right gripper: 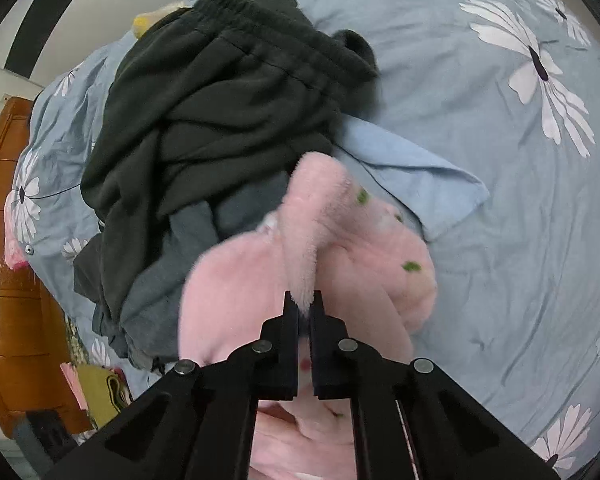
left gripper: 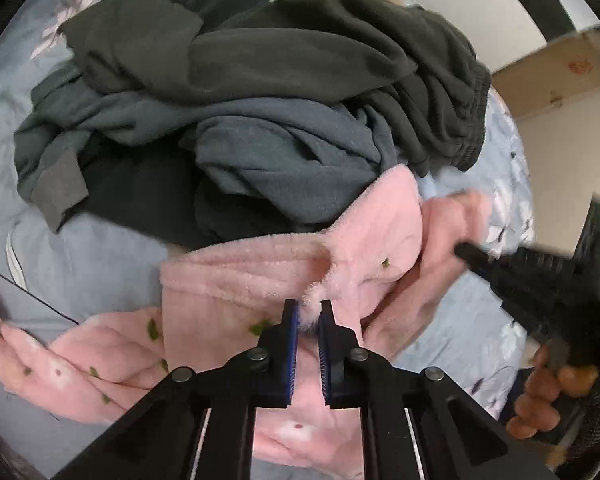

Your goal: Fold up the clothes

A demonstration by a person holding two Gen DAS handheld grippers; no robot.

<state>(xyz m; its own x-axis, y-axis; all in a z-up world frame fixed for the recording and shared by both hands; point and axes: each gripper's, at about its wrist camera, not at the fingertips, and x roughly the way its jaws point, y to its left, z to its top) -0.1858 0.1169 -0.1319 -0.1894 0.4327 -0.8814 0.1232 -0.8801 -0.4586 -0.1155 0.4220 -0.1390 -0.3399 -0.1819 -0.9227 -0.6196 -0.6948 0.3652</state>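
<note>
From the left wrist view, the left gripper (left gripper: 309,312) has its jaws nearly closed on a fuzzy edge of the pink fleece garment (left gripper: 260,280), which lies crumpled on the blue floral bedsheet (left gripper: 100,248), just in front of a heap of dark clothes (left gripper: 260,80). One pink sleeve trails off to the left. At the right, the right gripper (left gripper: 466,254) reaches into another part of the same pink fabric, and the person's hand (left gripper: 548,396) holds its handle. From the right wrist view, the right gripper (right gripper: 303,302) has its jaws pinched on a lifted tuft of the pink fleece garment (right gripper: 340,240), which bunches up between the dark clothes (right gripper: 220,120) and a light blue cloth (right gripper: 412,176) lying flat on the bedsheet (right gripper: 500,240). A wooden cabinet (right gripper: 8,240) stands beyond the bed's edge. Both tools hold one garment at two places, so the step in hand looks like taking it up to spread it. The piece is bunched, not flat or folded; the next move calls for drawing the two grips apart, clear of the pile, so the fabric opens out.
</note>
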